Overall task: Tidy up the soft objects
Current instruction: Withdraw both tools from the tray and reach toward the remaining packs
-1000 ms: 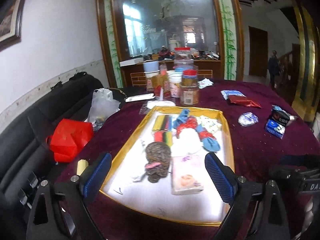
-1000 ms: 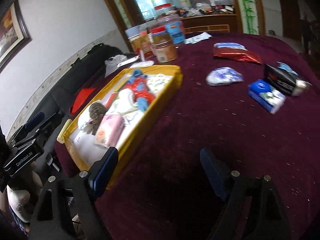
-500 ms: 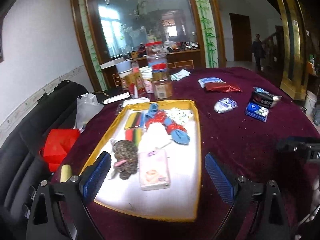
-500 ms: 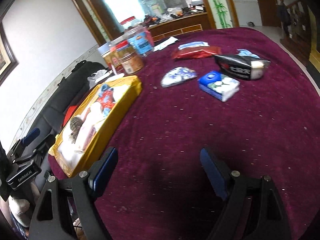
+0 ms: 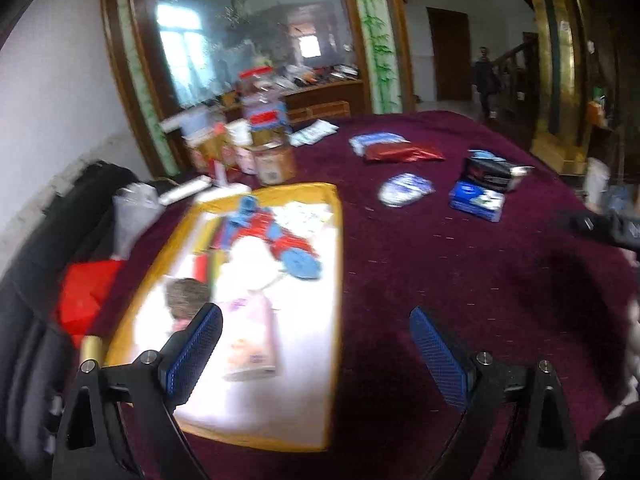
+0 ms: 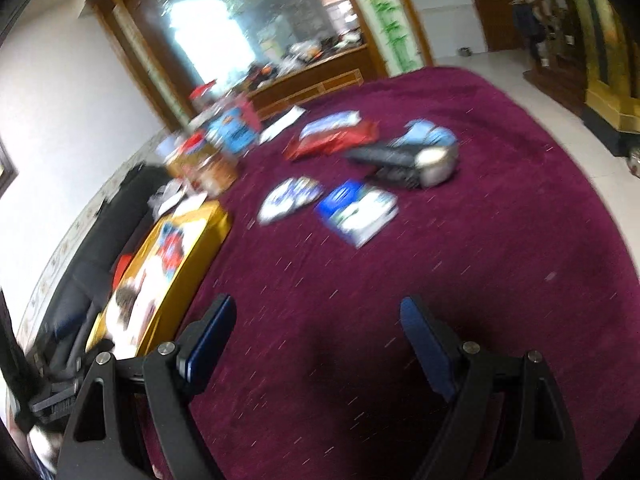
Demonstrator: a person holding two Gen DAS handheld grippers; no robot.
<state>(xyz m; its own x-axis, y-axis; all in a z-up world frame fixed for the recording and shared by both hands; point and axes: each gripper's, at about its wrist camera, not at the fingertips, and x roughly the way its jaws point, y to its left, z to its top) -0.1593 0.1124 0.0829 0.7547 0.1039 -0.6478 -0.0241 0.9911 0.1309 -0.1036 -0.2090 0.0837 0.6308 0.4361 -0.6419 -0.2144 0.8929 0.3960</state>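
Both tools are empty-handed. The left gripper point(image 5: 316, 352) has its blue pads spread wide with nothing between them, hanging over the near right edge of the gold-rimmed tray point(image 5: 338, 264). The right gripper point(image 6: 316, 332) is just as wide open and holds nothing either, poised above bare maroon tablecloth point(image 6: 500, 260).

Looking out from there, the tray on the left already carries a fair share of soft things: a pink tissue pack point(image 5: 250, 340) nearest, a brown knitted lump point(image 5: 186, 294) beside it, something white and padded point(image 5: 252, 262), and a red-and-blue knitted toy point(image 5: 272, 236) farther back. I'd judge that part done.

What is left lies well apart on the cloth to the right: a blue-and-white pouch point(image 6: 290, 198), a blue tissue pack point(image 6: 356, 212) just beside it, a black packet with a silvery end point(image 6: 404, 160) beyond, and a red foil bag point(image 6: 332, 142) with a pale blue pack on it, farthest off. Jars and tins point(image 6: 208, 156) crowd the far end of the tray.

The pictures are blurred, so fine detail escapes me. My guess is the right tool goes for the blue tissue pack or the pouch.
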